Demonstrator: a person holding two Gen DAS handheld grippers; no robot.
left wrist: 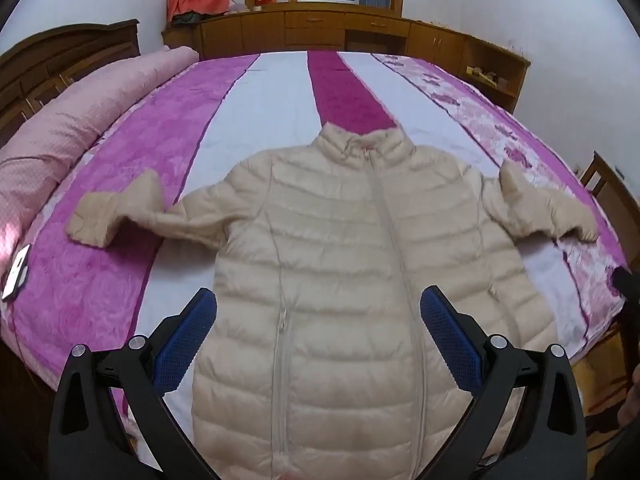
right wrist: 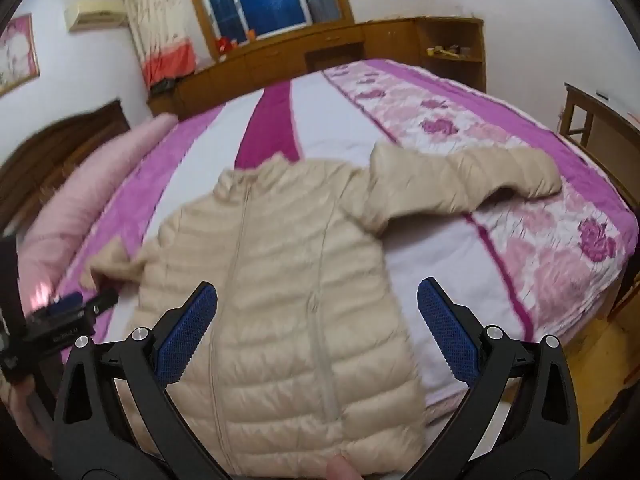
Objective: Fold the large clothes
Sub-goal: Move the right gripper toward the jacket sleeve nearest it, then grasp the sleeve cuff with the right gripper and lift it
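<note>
A cream quilted puffer jacket (left wrist: pixel 328 220) lies front-up and zipped on the bed, collar away from me, both sleeves spread sideways. My left gripper (left wrist: pixel 318 291) hovers over the jacket's lower body, open, with nothing between its blue pads (left wrist: pixel 188 340). In the right wrist view the same jacket (right wrist: pixel 280 248) runs slightly slanted, its right sleeve (right wrist: pixel 468 180) stretched onto the flowered stripe. My right gripper (right wrist: pixel 318 284) hangs open above the lower hem side, not touching the fabric. The left gripper (right wrist: pixel 76 308) shows side-on at the left edge, near the other sleeve's cuff.
The bedspread (left wrist: pixel 260 112) has purple, white and magenta stripes. A rolled pink quilt (left wrist: pixel 60 128) lies along the left by the dark headboard (left wrist: pixel 60 52). A phone (left wrist: pixel 16 272) rests at the left bed edge. Wooden cabinets (left wrist: pixel 320 28) line the far wall; a wooden chair (left wrist: pixel 608 184) stands right.
</note>
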